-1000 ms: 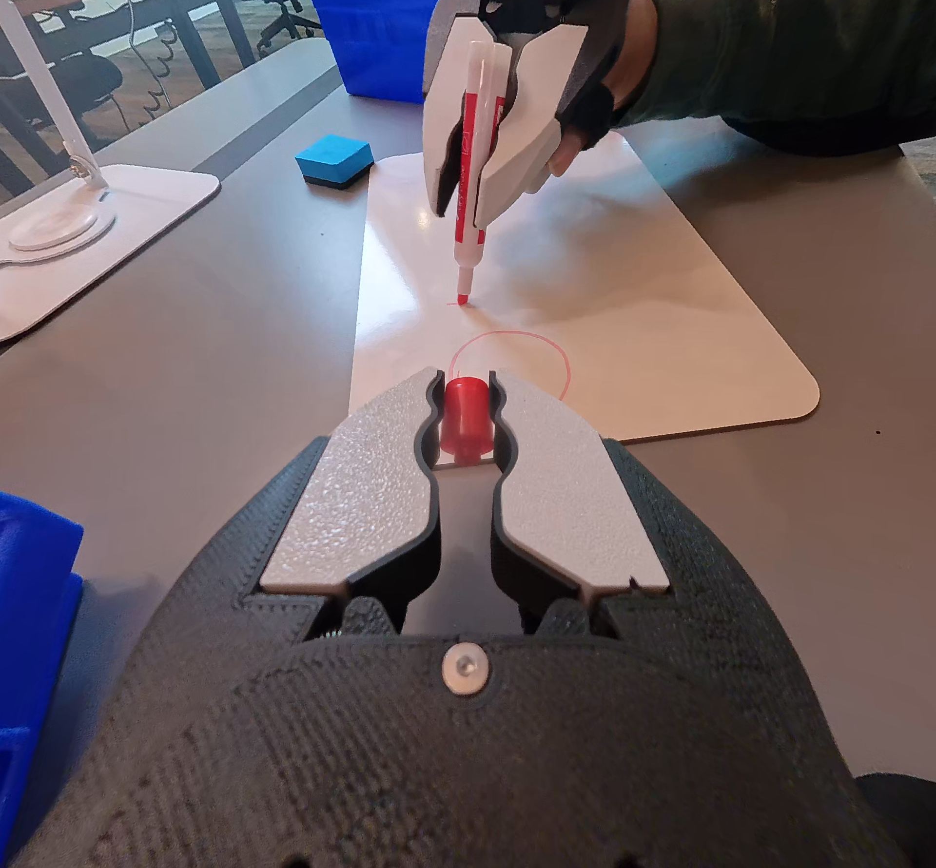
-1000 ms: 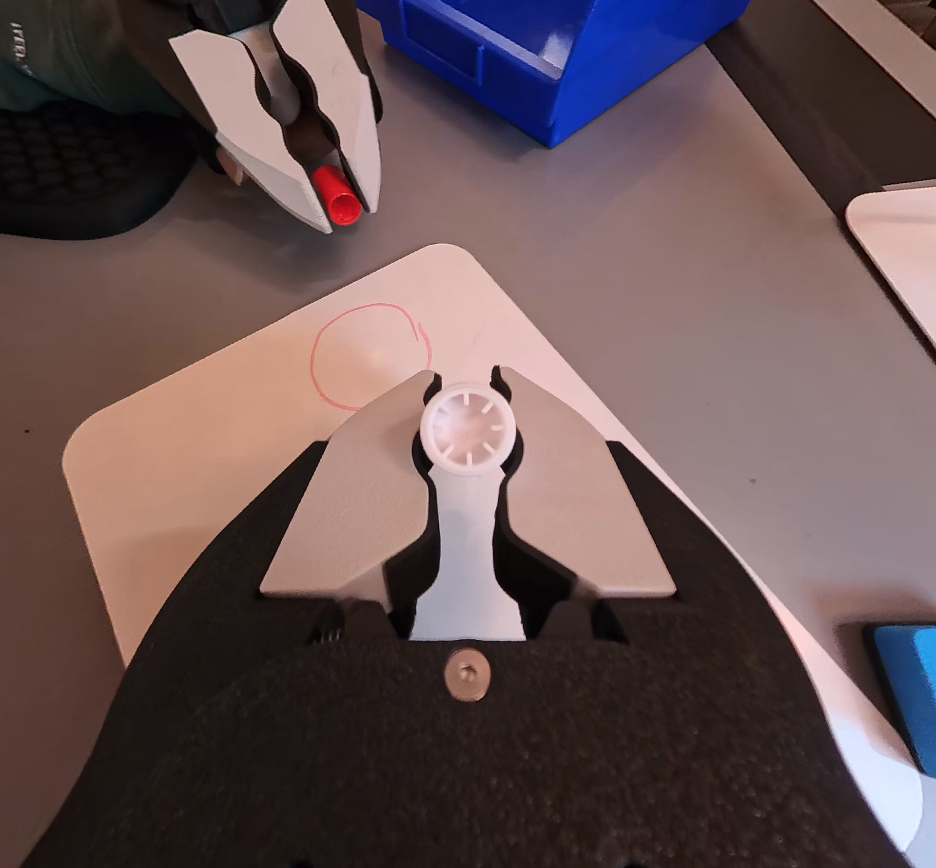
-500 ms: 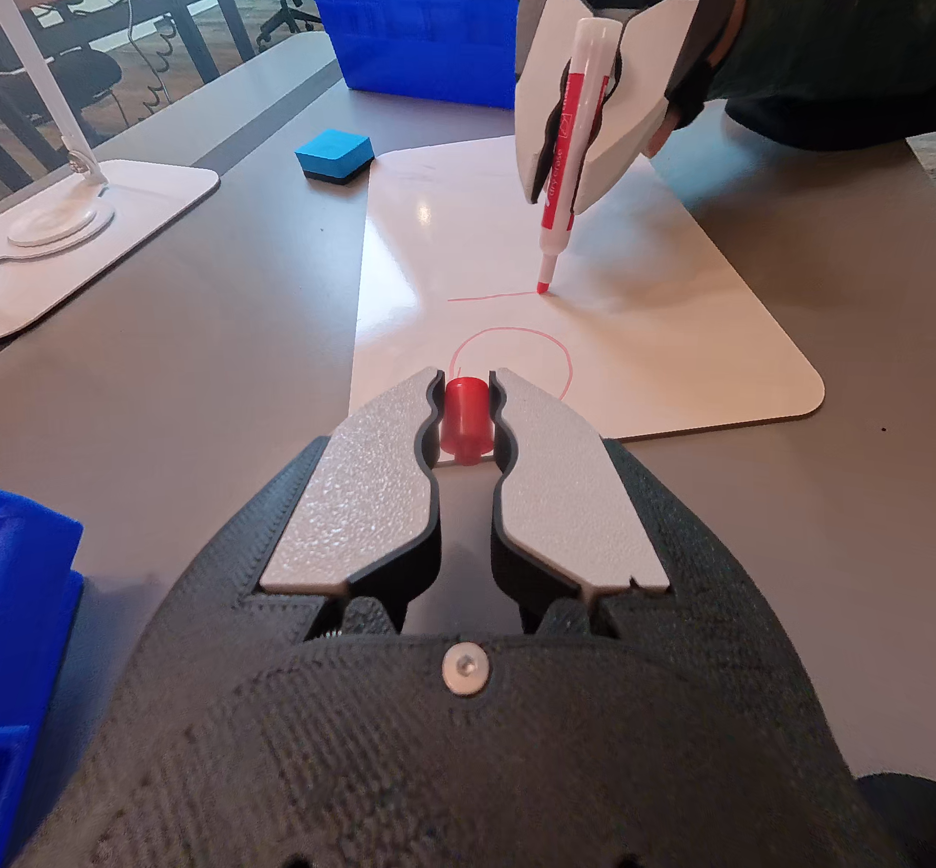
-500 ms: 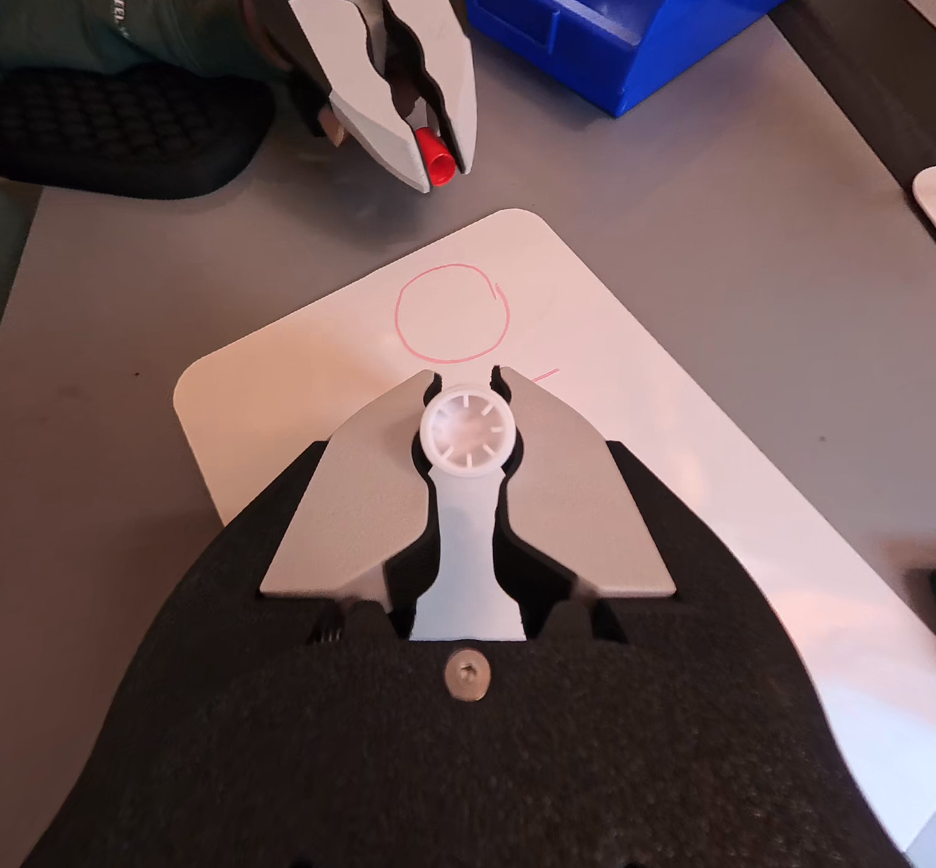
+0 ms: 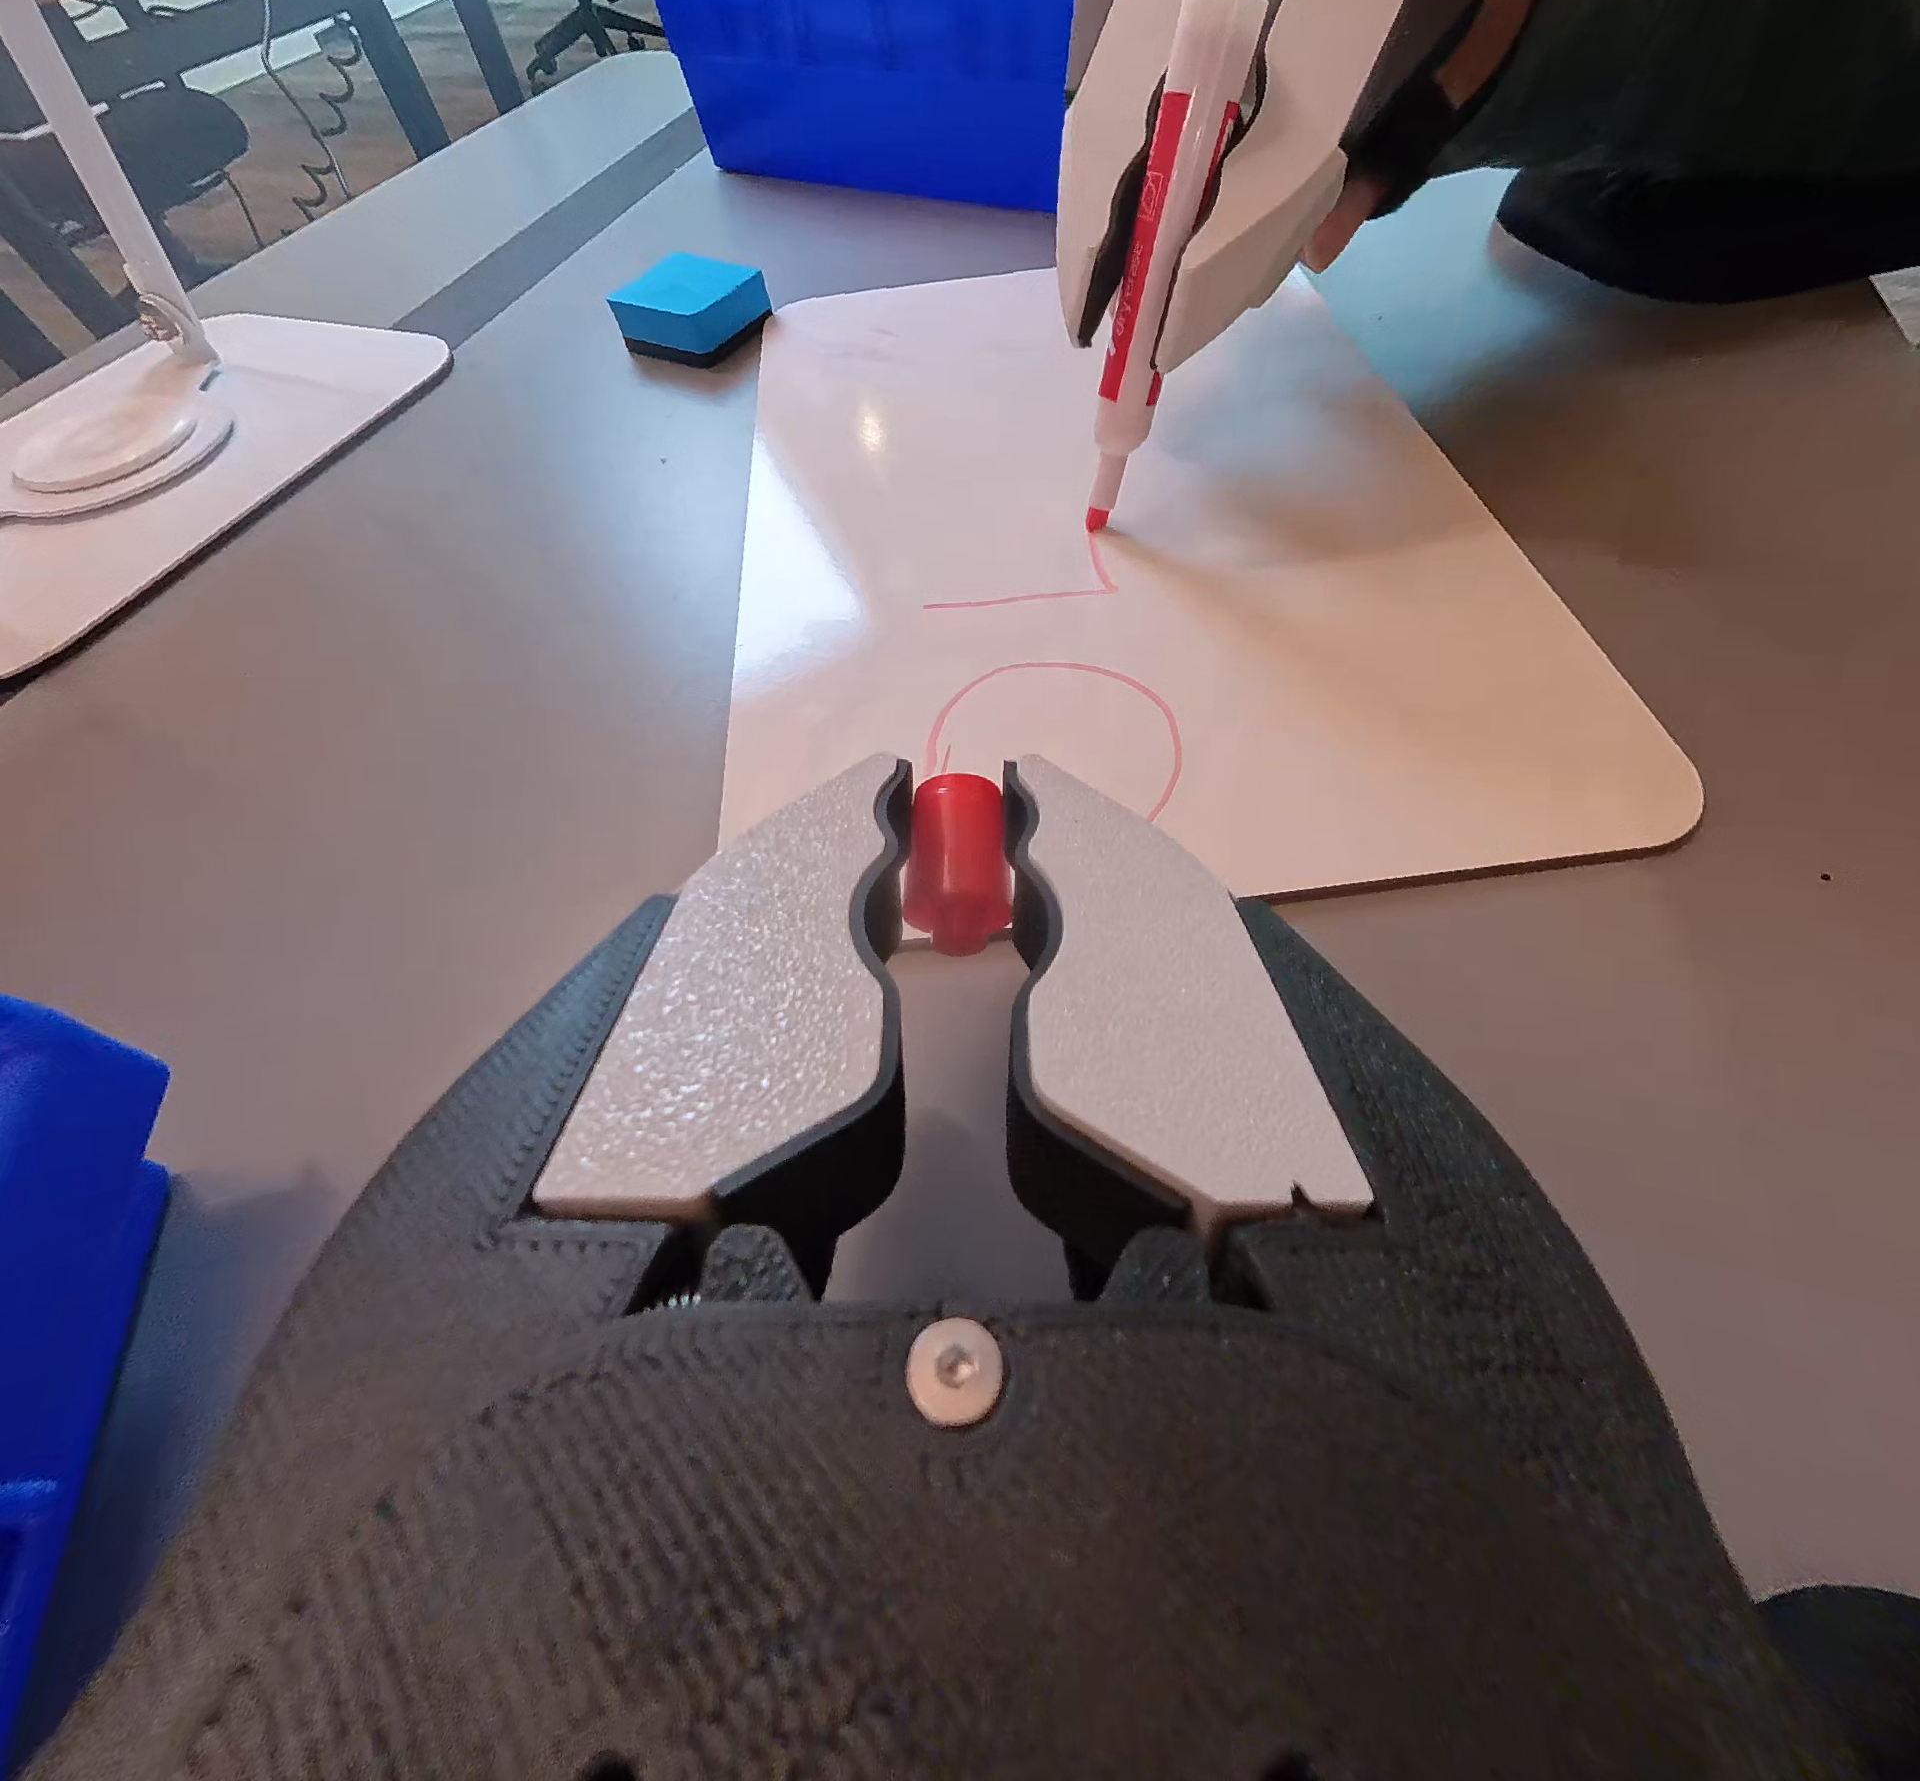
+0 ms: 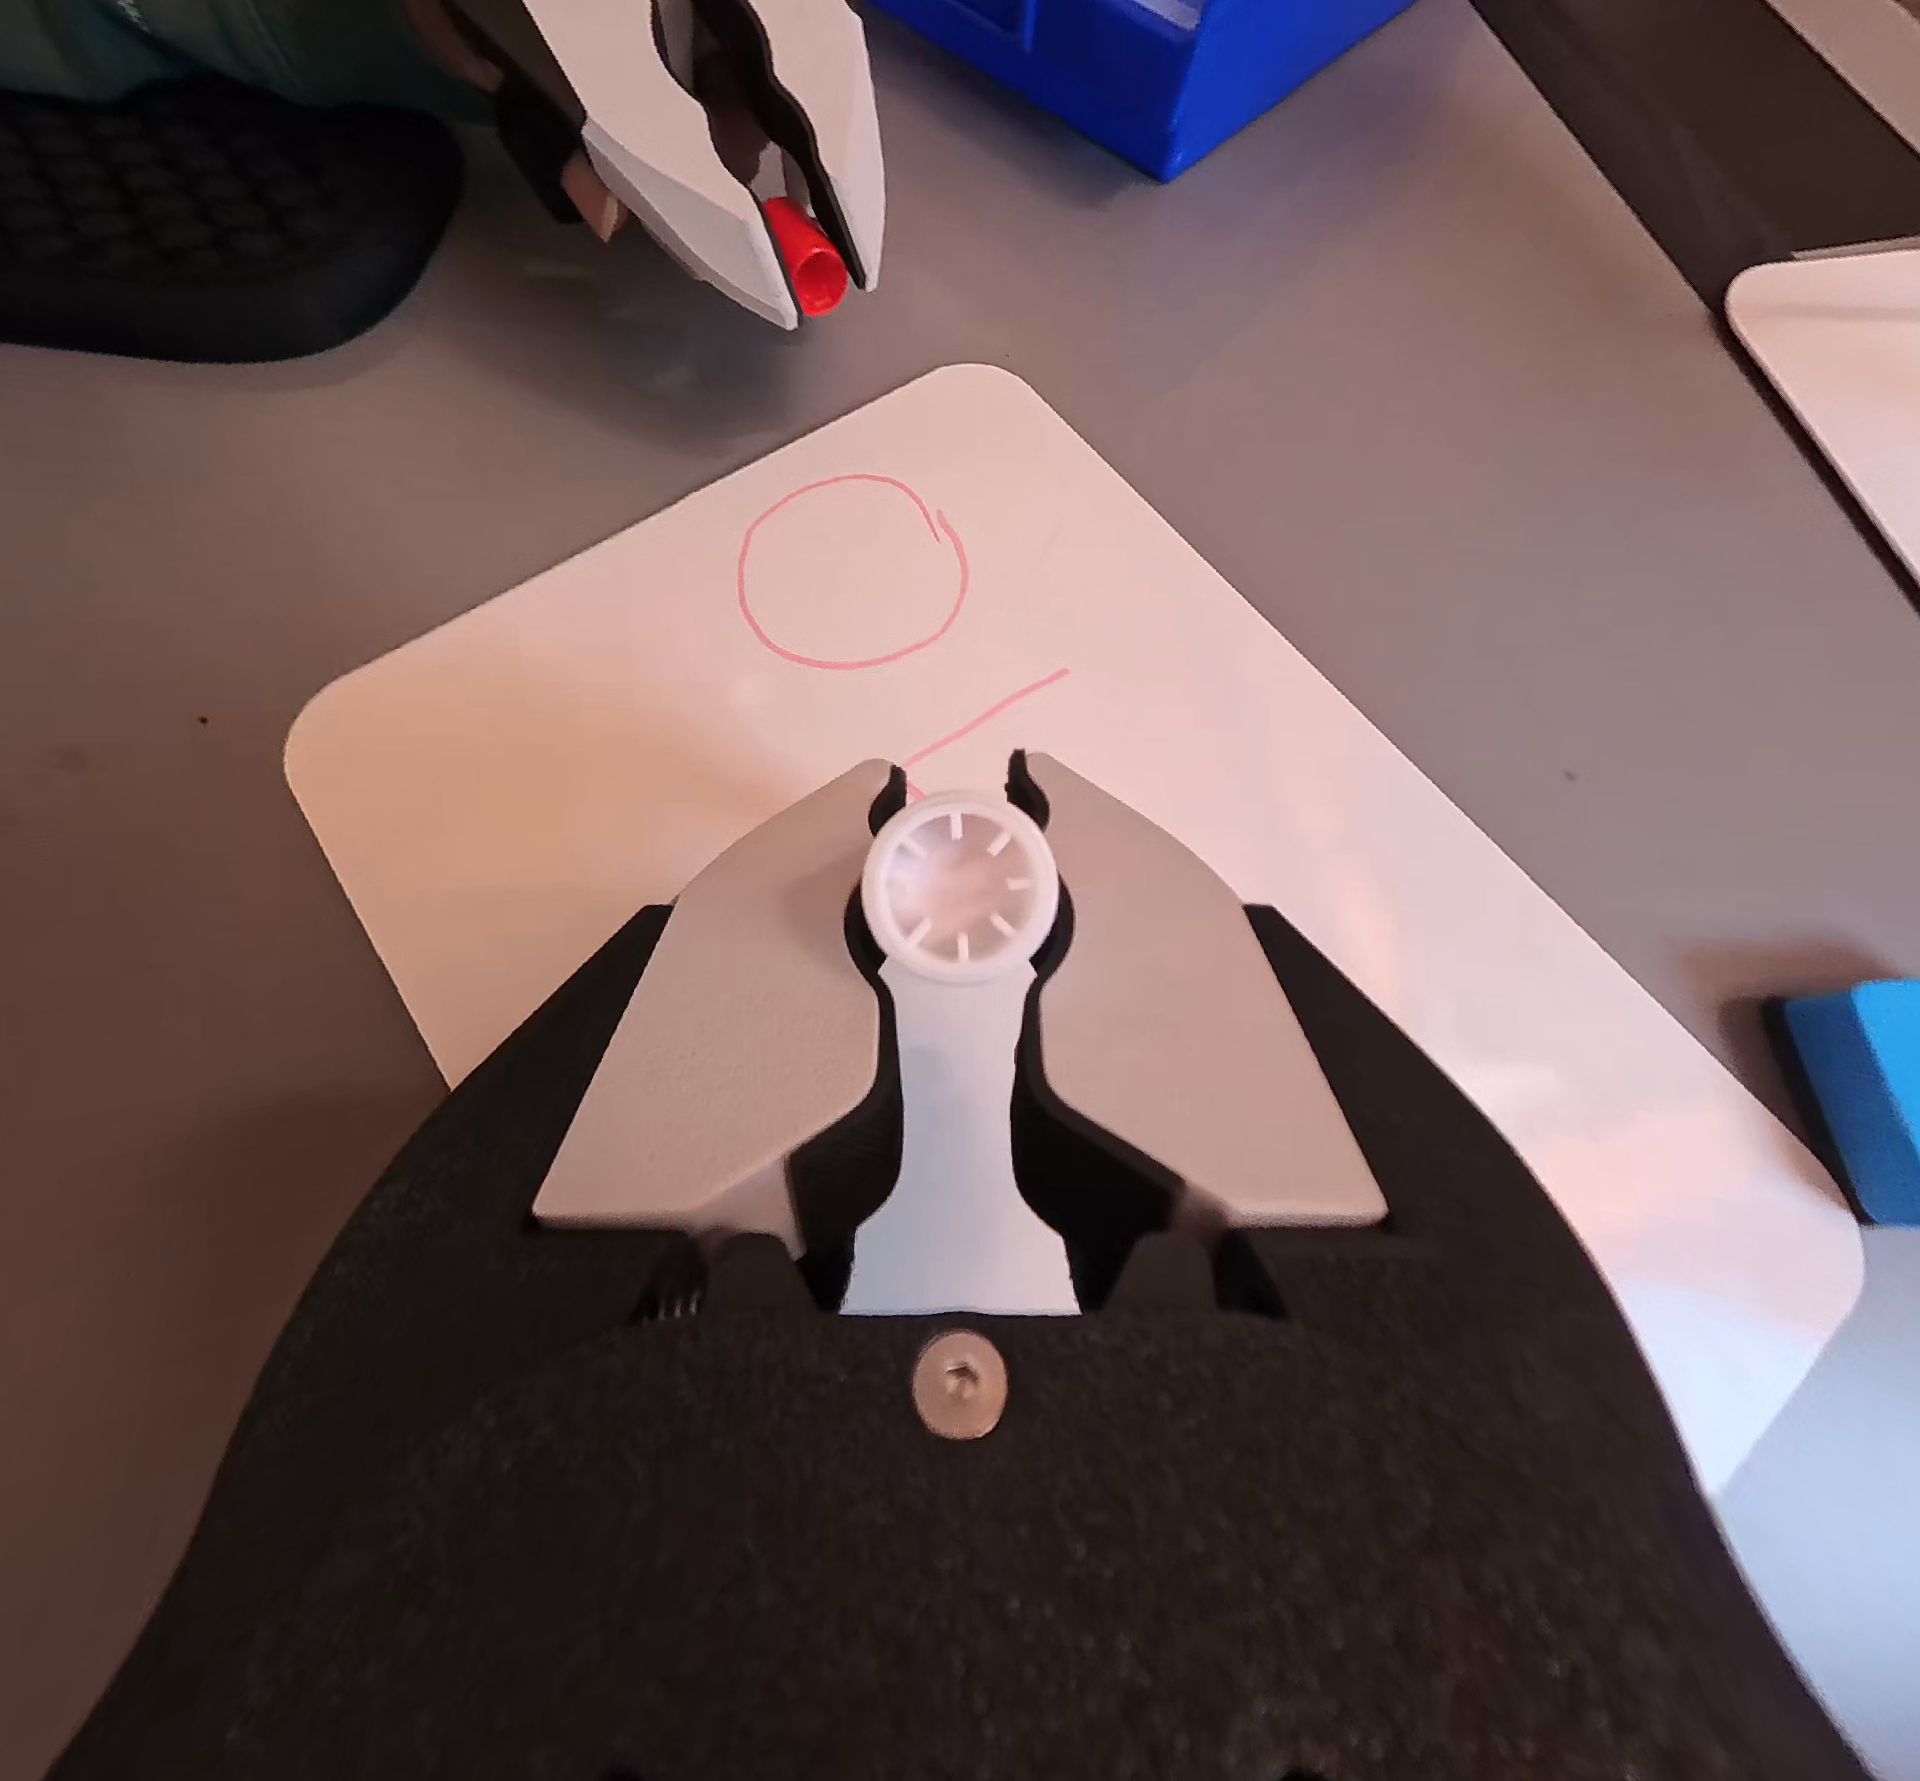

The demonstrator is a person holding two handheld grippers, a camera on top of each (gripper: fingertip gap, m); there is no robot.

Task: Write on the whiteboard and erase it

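A white whiteboard [image 5: 1351, 671] lies flat on the grey table; it also shows in the right wrist view [image 6: 540, 796]. It bears a red circle [image 6: 852, 573] and a red line [image 5: 1013, 599] that turns a corner. My right gripper [image 5: 1127, 323] is shut on a red marker [image 5: 1143, 277], held nearly upright with its tip on the board. In the right wrist view I see the marker's white end [image 6: 961, 900] between the fingers. My left gripper [image 5: 954, 775] is shut on the red marker cap [image 5: 951, 858] at the board's near edge; it also shows in the right wrist view [image 6: 821, 303].
A blue eraser [image 5: 691, 308] sits by the board's far left corner and shows in the right wrist view [image 6: 1860, 1097]. A blue bin [image 5: 862, 27] stands behind the board. A white lamp base [image 5: 156, 422] is at the left. A person's sleeve [image 5: 1714, 17] rests at the right. About 15 cm separates my left fingertips from my right.
The right gripper moved the marker right along the board, drawing a straight line, then turned away from the left gripper, adding a short stroke at the corner. The left gripper stayed still.
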